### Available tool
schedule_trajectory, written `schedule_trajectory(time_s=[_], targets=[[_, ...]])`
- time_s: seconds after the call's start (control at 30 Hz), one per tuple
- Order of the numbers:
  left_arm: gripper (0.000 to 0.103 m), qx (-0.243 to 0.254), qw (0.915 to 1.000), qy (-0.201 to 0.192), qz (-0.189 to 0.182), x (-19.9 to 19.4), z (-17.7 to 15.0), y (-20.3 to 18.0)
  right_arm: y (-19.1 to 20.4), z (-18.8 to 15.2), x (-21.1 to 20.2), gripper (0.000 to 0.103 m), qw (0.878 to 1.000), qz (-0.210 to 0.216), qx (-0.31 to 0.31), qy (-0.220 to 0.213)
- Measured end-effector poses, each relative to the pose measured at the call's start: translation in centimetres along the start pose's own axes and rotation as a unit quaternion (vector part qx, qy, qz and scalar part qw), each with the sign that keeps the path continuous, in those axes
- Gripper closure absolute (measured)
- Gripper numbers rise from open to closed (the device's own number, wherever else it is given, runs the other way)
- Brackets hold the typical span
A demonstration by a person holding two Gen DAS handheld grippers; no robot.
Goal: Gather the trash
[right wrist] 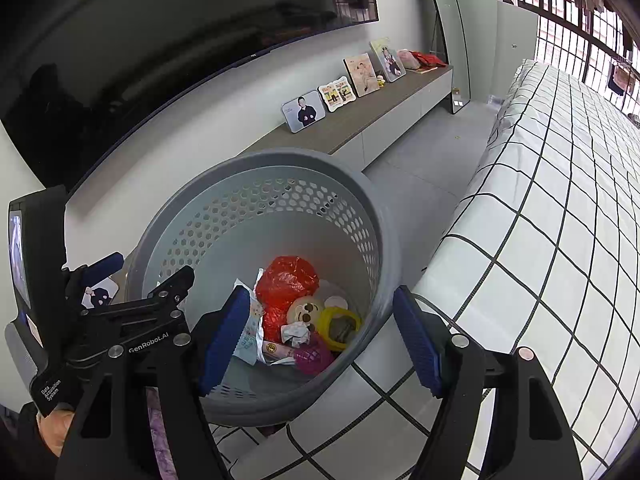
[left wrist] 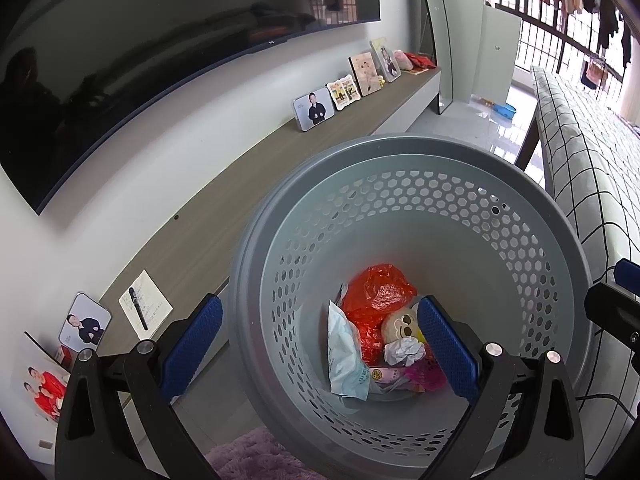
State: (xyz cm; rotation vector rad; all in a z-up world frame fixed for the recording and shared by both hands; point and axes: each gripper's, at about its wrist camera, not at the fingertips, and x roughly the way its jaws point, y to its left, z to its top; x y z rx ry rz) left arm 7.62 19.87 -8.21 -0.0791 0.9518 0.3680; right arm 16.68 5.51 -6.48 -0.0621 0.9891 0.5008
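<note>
A grey perforated waste basket (left wrist: 404, 152) stands on the floor between a low cabinet and a bed; it also shows in the right wrist view (right wrist: 280, 160). Inside lie a red plastic bag (left wrist: 376, 292), a pale blue wrapper (left wrist: 344, 356), a crumpled white paper (left wrist: 402, 350), a round face toy (right wrist: 306, 312) and a yellow ring (right wrist: 340, 326). My left gripper (left wrist: 320, 348) is open and empty, its fingers straddling the basket's left rim. My right gripper (right wrist: 322, 344) is open and empty, straddling the basket's right rim.
A low wood-topped cabinet (left wrist: 248, 176) with photo frames (left wrist: 314, 108), a paper and a black pen (left wrist: 138, 308) runs under a wall television (left wrist: 120, 60). A bed with a checked cover (right wrist: 560, 200) is on the right. A purple fluffy rug (left wrist: 252, 456) lies below the basket.
</note>
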Motion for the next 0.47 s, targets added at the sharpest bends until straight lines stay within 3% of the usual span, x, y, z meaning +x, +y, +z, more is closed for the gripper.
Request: schedule_trajectory(time_s=[0.47], targets=[[0.007, -0.005, 1.0, -0.002, -0.002, -0.15, -0.01, 0.39, 0.04, 0.07, 0.01, 0.032, 1.0, 0.0, 0.0, 0.0]])
